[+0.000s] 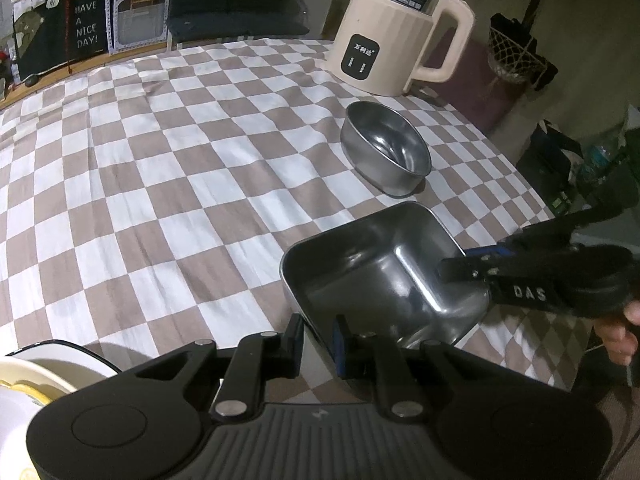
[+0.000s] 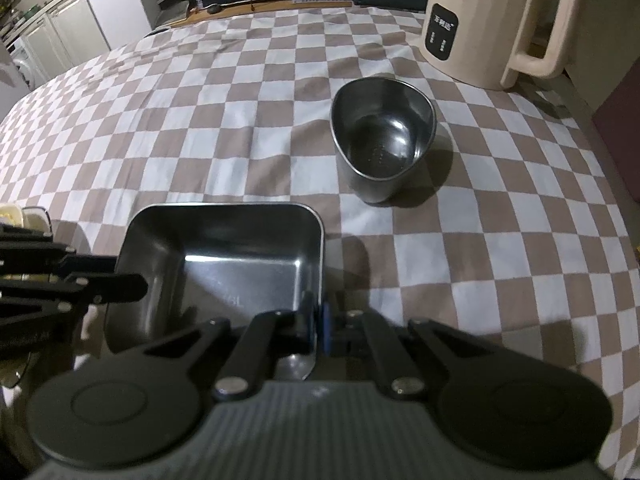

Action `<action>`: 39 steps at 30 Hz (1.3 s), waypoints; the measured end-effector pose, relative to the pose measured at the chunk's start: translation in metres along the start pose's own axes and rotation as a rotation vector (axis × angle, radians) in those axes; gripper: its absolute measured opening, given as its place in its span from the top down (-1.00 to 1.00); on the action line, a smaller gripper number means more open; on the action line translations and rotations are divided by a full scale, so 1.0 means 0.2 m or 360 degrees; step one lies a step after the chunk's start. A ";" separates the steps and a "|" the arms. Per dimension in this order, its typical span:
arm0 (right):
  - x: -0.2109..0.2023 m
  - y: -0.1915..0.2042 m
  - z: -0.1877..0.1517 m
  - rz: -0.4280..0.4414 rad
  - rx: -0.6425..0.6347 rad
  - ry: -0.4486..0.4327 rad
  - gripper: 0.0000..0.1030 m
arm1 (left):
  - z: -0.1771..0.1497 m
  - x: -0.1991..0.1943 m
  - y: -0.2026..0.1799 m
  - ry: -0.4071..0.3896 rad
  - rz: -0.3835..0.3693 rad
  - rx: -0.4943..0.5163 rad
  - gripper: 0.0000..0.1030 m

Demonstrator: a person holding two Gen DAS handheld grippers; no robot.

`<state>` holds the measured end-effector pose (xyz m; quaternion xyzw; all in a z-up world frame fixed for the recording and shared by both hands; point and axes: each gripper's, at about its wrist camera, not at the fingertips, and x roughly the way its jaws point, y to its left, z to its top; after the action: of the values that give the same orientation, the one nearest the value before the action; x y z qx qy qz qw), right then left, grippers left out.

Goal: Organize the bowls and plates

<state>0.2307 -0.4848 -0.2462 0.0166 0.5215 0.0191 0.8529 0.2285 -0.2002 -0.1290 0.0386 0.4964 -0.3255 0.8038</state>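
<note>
A rectangular steel tray (image 1: pixel 372 276) (image 2: pixel 224 264) sits near the front of the checked tablecloth (image 1: pixel 160 184), with both grippers on it. My left gripper (image 1: pixel 318 338) is shut on the tray's near-left wall, one finger inside and one outside. In the right wrist view the left gripper (image 2: pixel 116 276) reaches in from the left. My right gripper (image 2: pixel 316 320) (image 1: pixel 468 264) pinches the opposite wall between its narrow jaws. A round steel bowl (image 1: pixel 386 148) (image 2: pixel 382 136) stands empty and upright beyond the tray, apart from both grippers.
A cream electric kettle (image 1: pixel 400 40) (image 2: pixel 480 28) stands at the far right corner behind the bowl. White and yellow dishes (image 1: pixel 36 372) (image 2: pixel 16 216) sit at the near left. The table's right edge (image 1: pixel 520 168) drops off beside the bowl. A person's hand (image 1: pixel 624 332) holds the right gripper.
</note>
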 end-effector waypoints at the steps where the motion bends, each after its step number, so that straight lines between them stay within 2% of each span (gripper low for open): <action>1: -0.02 0.01 0.00 0.0008 -0.0009 -0.0019 0.73 | 0.00 -0.01 0.00 -0.0001 -0.0003 -0.0008 0.66; 4: -0.10 0.00 0.01 0.0065 0.0041 -0.0118 0.38 | 0.01 -0.04 0.01 -0.0026 -0.0010 -0.0019 0.55; 5: -0.13 -0.02 0.02 0.0085 0.0079 -0.0165 0.13 | 0.02 -0.06 0.01 -0.0042 -0.0026 -0.0025 0.37; 6: -0.15 -0.04 0.03 0.0098 0.0121 -0.0208 -0.01 | 0.03 -0.08 0.02 -0.0064 -0.0039 -0.0033 0.14; 8: -0.18 -0.08 0.05 0.0102 0.0237 -0.0284 -0.03 | 0.05 -0.13 0.03 -0.0118 -0.0046 -0.0037 -0.05; 10: -0.18 -0.14 0.07 0.0078 0.0363 -0.0335 -0.03 | 0.08 -0.16 0.03 -0.0155 -0.0052 -0.0023 -0.08; 13: -0.17 -0.21 0.11 0.0052 0.0557 -0.0398 -0.03 | 0.13 -0.20 0.02 -0.0221 -0.0042 -0.0006 -0.28; 16: -0.11 -0.27 0.15 0.0052 0.0742 -0.0406 0.00 | 0.20 -0.21 0.02 -0.0278 -0.0012 0.0023 -0.36; 19: -0.03 -0.30 0.18 0.0085 0.0841 -0.0378 0.18 | 0.29 -0.18 0.02 -0.0295 0.0008 0.0033 -0.37; 27: 0.12 -0.25 0.23 0.0043 0.0761 -0.0251 0.54 | 0.50 -0.05 -0.02 -0.0337 0.0050 0.0045 -0.37; 33: 0.13 -0.25 0.24 0.0019 0.0647 -0.0273 0.89 | 0.57 0.08 -0.08 -0.0323 0.0034 0.0045 -0.36; 37: 0.13 -0.28 0.24 0.0026 0.0603 -0.0311 0.92 | 0.58 0.14 -0.11 -0.0314 0.0014 0.0054 -0.33; 39: 0.11 -0.30 0.23 0.0031 0.0596 -0.0328 0.92 | 0.58 0.17 -0.11 -0.0312 0.0022 0.0052 -0.16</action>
<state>0.2822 -0.5439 -0.2478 0.1817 0.4258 -0.0717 0.8835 0.3169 -0.2783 -0.0923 0.0230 0.4098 -0.3302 0.8500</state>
